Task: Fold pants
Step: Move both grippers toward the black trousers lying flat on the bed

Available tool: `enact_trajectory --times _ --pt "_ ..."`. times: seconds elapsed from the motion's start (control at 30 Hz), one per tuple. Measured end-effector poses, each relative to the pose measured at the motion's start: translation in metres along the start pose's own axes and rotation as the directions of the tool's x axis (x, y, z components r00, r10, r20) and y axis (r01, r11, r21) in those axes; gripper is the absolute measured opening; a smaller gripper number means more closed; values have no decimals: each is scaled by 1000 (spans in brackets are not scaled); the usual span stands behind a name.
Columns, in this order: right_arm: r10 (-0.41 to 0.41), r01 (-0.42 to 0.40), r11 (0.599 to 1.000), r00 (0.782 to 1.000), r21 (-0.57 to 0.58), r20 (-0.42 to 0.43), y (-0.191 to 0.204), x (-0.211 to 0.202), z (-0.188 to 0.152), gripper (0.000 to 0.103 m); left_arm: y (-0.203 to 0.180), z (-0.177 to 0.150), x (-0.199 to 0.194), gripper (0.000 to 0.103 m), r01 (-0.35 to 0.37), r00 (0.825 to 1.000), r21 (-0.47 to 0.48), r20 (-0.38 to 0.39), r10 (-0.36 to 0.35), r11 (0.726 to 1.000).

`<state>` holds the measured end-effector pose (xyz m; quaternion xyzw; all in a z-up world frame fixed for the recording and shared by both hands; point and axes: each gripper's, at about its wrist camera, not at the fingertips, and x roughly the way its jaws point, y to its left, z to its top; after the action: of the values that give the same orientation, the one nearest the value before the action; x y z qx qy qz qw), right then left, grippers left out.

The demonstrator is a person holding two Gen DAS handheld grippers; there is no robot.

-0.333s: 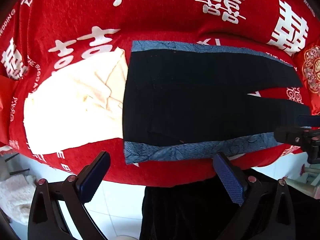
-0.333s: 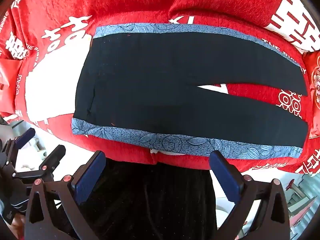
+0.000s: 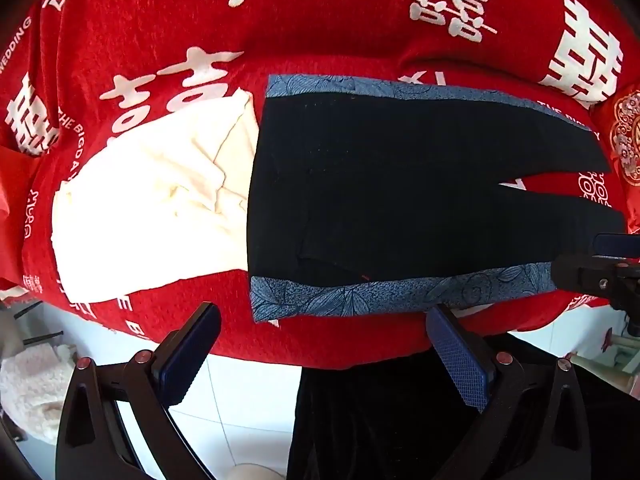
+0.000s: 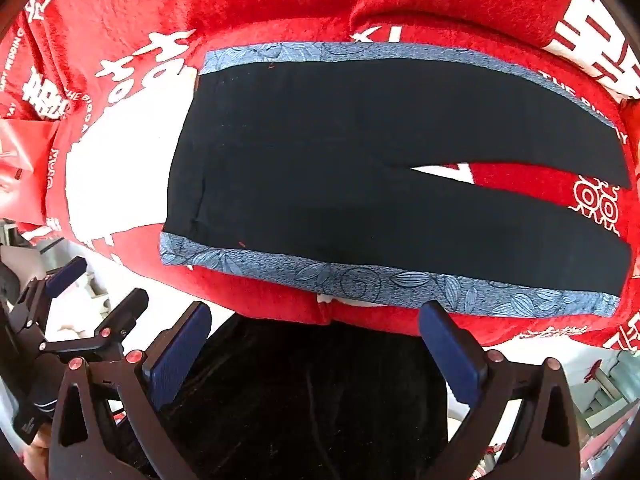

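Black pants (image 4: 360, 168) lie flat and spread across the centre of both views, on a red blanket (image 3: 320, 20). Waist end toward frame left, the two legs running to frame right, parted by a narrow wedge of red. A blue leaf-patterned stripe (image 4: 400, 284) runs along the near side seam; a matching one lines the far seam.

Blanket print: large white Chinese double-happiness characters (image 3: 448, 4) scattered over it. Small white Latin lettering along curved lines; "WEDDING" legible at upper left of the left wrist view, "THE BIGDAY" at mid left. Other small text too distorted to read.

A cream cloth (image 3: 160, 208), rumpled, sits just left of the pants' waist, touching its edge; overexposed in the right wrist view.

Left claw (image 3: 324, 356): wide open, blue textured pads apart, hovering off the near edge of the blanket below the waist corner, holding nothing. Right claw (image 4: 316, 356): wide open, empty, off the near edge below the middle of the near stripe. Each claw shows in the other's view at the frame edge.

White tiled floor (image 3: 248, 392) below the blanket edge.
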<state>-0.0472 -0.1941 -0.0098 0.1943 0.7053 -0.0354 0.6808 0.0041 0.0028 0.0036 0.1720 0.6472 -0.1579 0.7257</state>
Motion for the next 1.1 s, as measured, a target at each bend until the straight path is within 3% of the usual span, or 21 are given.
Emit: enact_trajectory --times 0.23,0.63,1.1 --pt "-17 17 1000 1000 -1 1 6 -2 -3 103 -1 5 -5 103 -15 1000 20 20 15 1000" --pt "-21 20 992 1000 123 5 -24 -8 -11 103 -1 1 -3 103 -27 1000 -8 15 27 1000" --pt "-35 30 989 999 144 30 -27 -13 -17 103 1 0 -7 103 -39 999 -12 24 39 999"
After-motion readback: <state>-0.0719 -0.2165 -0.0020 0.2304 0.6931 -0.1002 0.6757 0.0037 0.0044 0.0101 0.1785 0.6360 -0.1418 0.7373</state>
